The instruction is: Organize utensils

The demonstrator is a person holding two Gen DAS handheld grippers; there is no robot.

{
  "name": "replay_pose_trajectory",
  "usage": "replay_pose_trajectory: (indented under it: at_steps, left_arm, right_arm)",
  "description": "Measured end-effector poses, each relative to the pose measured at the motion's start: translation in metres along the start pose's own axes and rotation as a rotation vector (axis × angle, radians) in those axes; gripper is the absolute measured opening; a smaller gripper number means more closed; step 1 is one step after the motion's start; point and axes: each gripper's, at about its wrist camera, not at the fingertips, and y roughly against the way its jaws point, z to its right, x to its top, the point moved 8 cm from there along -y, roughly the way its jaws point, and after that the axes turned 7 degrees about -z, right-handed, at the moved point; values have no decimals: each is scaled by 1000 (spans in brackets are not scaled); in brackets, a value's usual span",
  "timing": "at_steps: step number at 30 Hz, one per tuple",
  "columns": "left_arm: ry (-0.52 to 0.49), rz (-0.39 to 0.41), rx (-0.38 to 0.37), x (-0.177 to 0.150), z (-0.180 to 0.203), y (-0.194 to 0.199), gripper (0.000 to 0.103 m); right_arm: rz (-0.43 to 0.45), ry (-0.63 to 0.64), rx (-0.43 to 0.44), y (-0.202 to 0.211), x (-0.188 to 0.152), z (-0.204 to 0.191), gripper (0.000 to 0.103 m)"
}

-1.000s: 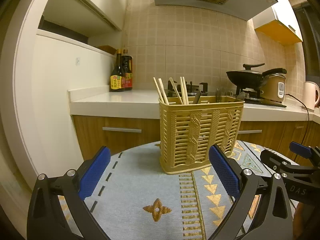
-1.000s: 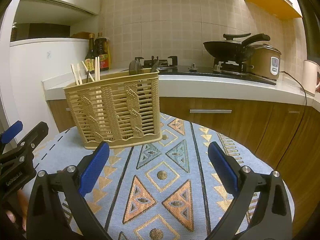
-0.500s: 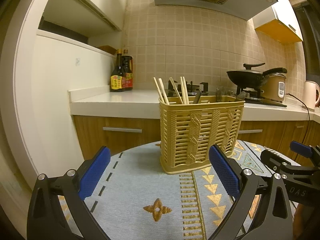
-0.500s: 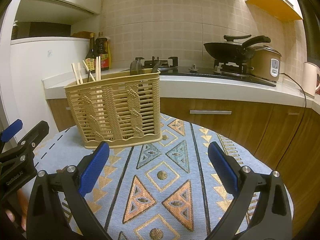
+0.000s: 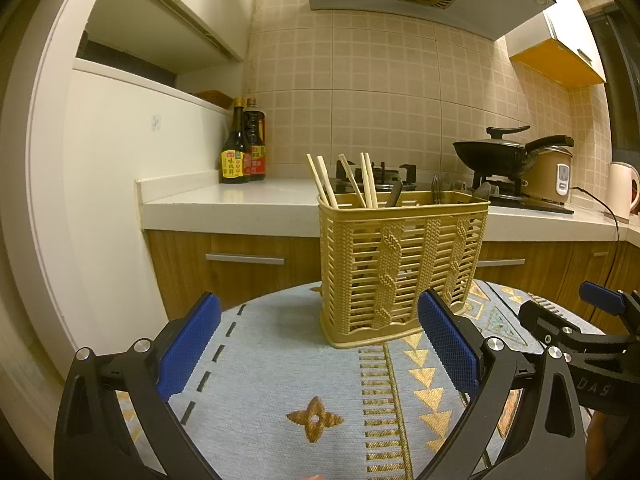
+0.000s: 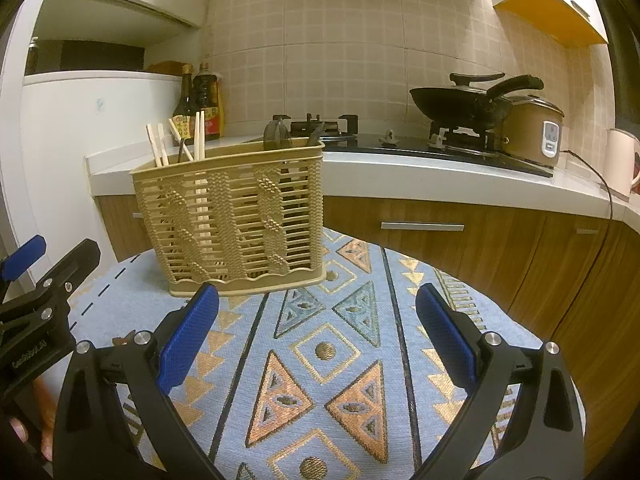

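Note:
A tan woven plastic utensil basket (image 5: 400, 264) stands upright on the round table; it also shows in the right wrist view (image 6: 232, 220). Wooden chopsticks (image 5: 352, 180) stick up from its left compartment, and they show in the right wrist view too (image 6: 176, 140). Dark utensil handles (image 5: 440, 190) rise from its middle and right compartments. My left gripper (image 5: 320, 344) is open and empty, low over the cloth, in front of the basket. My right gripper (image 6: 318, 336) is open and empty, in front of and right of the basket.
A blue patterned cloth (image 6: 340, 360) covers the table. Behind it runs a white counter (image 5: 240, 204) with wooden drawers, two sauce bottles (image 5: 242, 148), a gas hob with a black wok (image 6: 460, 100), a rice cooker (image 6: 532, 130) and a kettle (image 5: 622, 190).
Both grippers have drifted very slightly; the basket and utensils have not moved. Both grippers stay open.

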Motion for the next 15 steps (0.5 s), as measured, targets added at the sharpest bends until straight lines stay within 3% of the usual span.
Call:
replay_pose_trajectory:
  at_steps: [15]
  left_arm:
    - [0,-1,-1,0,0,0,95]
  right_arm:
    - [-3,-6,8,0,0,2,94]
